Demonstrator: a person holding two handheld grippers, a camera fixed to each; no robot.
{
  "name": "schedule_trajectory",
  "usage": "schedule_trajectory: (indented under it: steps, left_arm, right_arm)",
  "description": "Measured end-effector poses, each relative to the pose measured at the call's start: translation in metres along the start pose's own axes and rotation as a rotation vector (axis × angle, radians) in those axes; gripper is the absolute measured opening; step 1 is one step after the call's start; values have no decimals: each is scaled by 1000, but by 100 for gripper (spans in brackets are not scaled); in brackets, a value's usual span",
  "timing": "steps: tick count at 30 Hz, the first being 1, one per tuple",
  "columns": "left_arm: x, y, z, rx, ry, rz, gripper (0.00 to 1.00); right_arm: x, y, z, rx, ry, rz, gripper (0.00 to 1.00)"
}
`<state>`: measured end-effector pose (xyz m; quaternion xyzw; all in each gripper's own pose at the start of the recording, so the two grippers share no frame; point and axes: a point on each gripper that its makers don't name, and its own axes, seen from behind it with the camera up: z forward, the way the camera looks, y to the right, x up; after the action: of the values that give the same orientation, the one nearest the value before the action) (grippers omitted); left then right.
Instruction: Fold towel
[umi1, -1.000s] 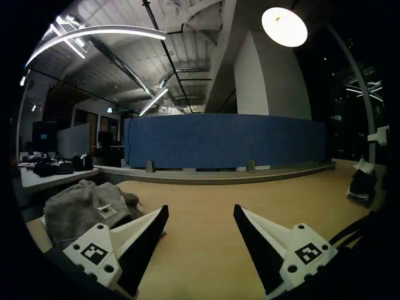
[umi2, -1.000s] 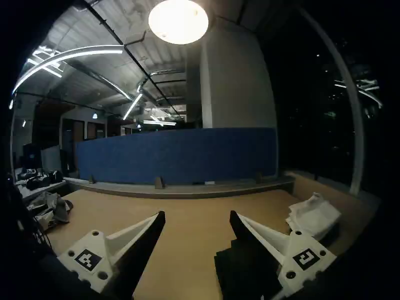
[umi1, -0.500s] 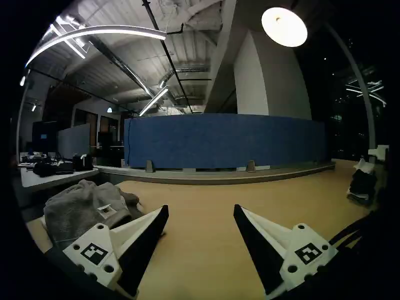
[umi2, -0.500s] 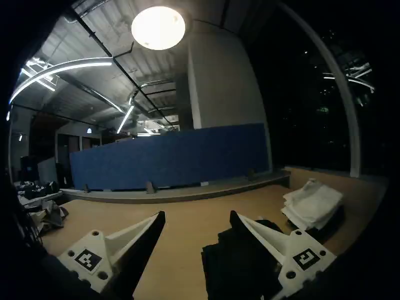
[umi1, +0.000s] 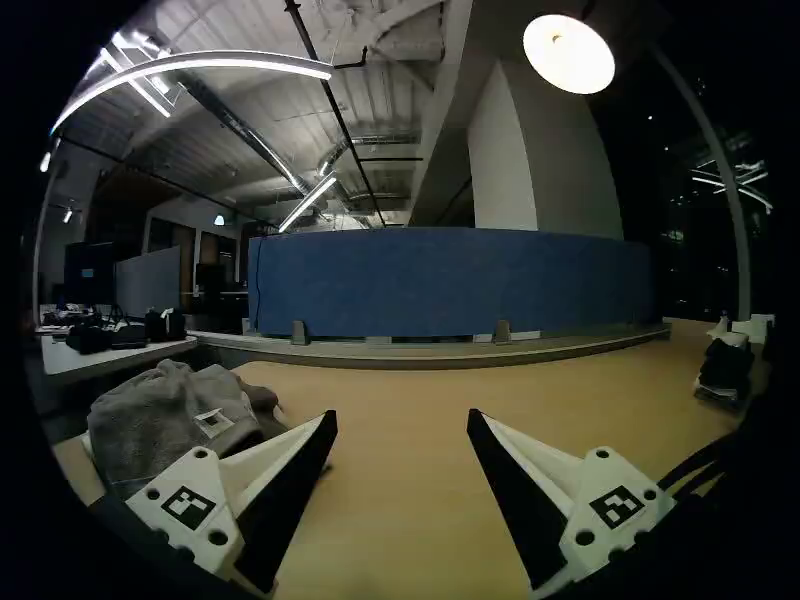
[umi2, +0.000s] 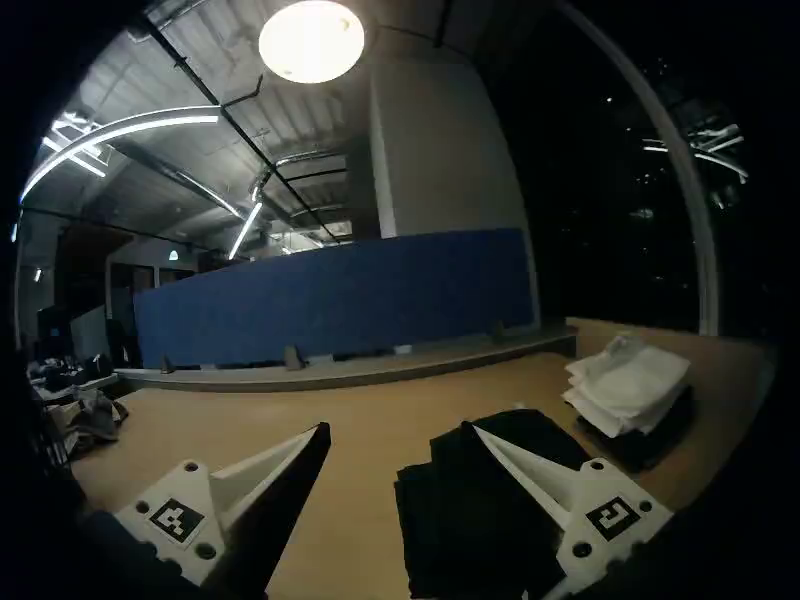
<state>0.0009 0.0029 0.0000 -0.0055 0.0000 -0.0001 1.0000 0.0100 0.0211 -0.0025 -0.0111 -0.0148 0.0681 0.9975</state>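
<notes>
One wooden table (umi1: 420, 400) carries all | crumpled grey towel (umi1: 160, 415) heaps forward-left of left tongs (umi1: 400, 414), just past their left finger, no clear long axis, likely that hand's pick | folded black towel (umi2: 440, 510) lies beneath right finger of right tongs (umi2: 397, 428) | both tongs spread, empty

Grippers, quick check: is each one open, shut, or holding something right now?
Left gripper: open, holding nothing, above the table.
Right gripper: open, holding nothing; a black towel lies on the table beside it, not gripped.
</notes>
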Motion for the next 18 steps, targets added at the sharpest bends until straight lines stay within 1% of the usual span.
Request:
schedule_trajectory:
  steps: [6,12,18]
  left_arm:
    - [0,0,0,0,0,0,97]
    - [0,0,0,0,0,0,97]
    - [0,0,-1,0,0,0,97]
  right_arm:
    - [-1,-3,3,22,17,-3,100]
    - [-3,-5,7,26,25,-35,100]
    - [-8,-12,4,33,26,-68,100]
